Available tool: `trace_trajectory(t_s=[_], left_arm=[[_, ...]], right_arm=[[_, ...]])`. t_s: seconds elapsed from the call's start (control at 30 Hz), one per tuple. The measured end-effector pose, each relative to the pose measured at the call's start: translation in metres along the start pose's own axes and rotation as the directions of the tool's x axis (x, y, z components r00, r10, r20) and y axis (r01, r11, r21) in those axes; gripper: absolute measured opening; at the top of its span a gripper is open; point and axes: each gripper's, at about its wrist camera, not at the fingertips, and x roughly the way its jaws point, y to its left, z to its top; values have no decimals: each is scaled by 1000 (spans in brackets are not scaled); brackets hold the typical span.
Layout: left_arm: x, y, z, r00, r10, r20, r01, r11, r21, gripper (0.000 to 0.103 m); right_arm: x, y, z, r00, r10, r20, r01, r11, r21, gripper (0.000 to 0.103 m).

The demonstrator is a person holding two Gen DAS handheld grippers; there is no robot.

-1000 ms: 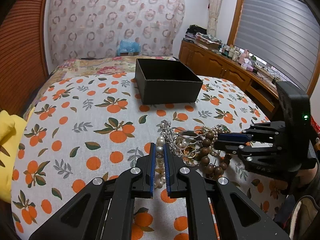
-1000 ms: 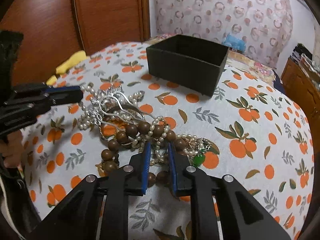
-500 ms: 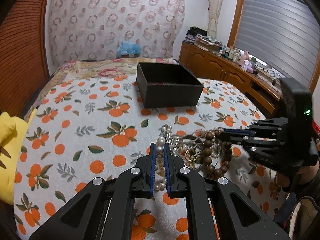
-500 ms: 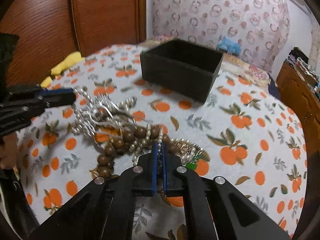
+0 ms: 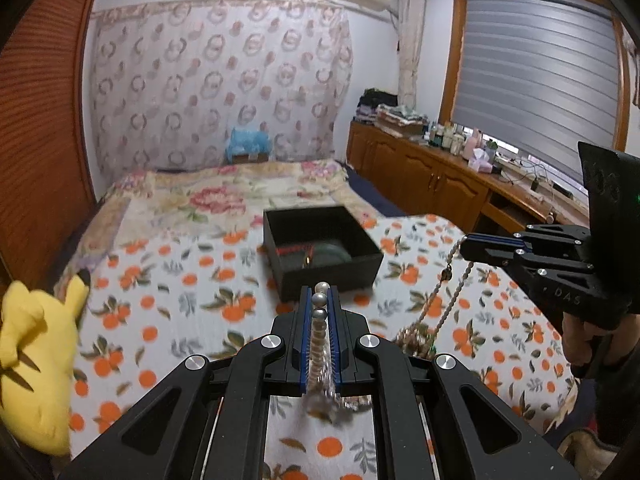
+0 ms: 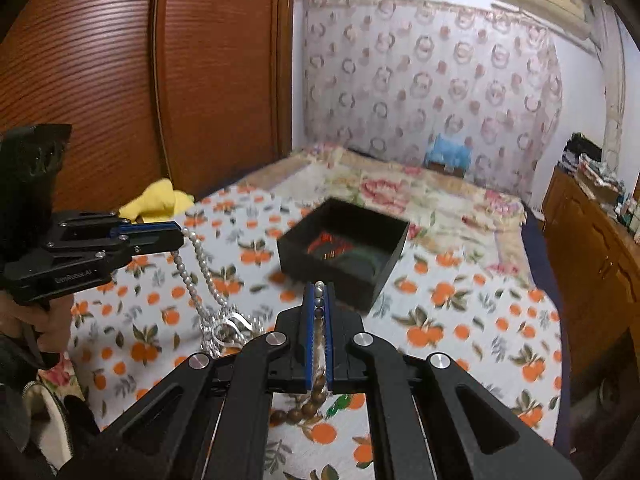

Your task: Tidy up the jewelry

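Observation:
My left gripper (image 5: pixel 319 293) is shut on a white pearl necklace (image 5: pixel 319 314), whose pearls run back between its blue pads. It shows at the left of the right wrist view as the left gripper (image 6: pixel 181 236), with the pearl necklace (image 6: pixel 196 270) hanging from it. My right gripper (image 6: pixel 319 288) is shut on a thin strand of small beads (image 6: pixel 319 308). In the left wrist view the right gripper (image 5: pixel 464 246) holds that thin strand (image 5: pixel 442 300) taut. Both strands lead down into one tangle with a silver hair comb (image 6: pixel 228 326) and brown wooden beads (image 6: pixel 302 410). The open black box (image 5: pixel 324 276) stands beyond.
The black box (image 6: pixel 384 276) holds a green bangle and something red. An orange-print bedspread (image 5: pixel 160 300) covers the bed. A yellow plush toy (image 5: pixel 32 360) lies at its left edge. Wooden cabinets (image 5: pixel 432 176) with clutter run along the right wall, a wooden wardrobe (image 6: pixel 120 80) on the left.
The right gripper closed on the thin strand. Both grippers then rose, pulling the pearls and the strand up and lifting the tangle from the bedspread.

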Motion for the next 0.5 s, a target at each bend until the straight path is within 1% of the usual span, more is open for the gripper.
trace_trajectory(t_s=[0.3,0.5], left_arm=[[-11,-3,32,999,-6,51,5,1000,25,7],[-20,-12,49,996,-30,84,26,999,43,7]], right_arm=[[-21,-7,30,997,-14,70,16,1000,-22,5],[-27,-11,38,996,-23,92,25,1000,-16,5]])
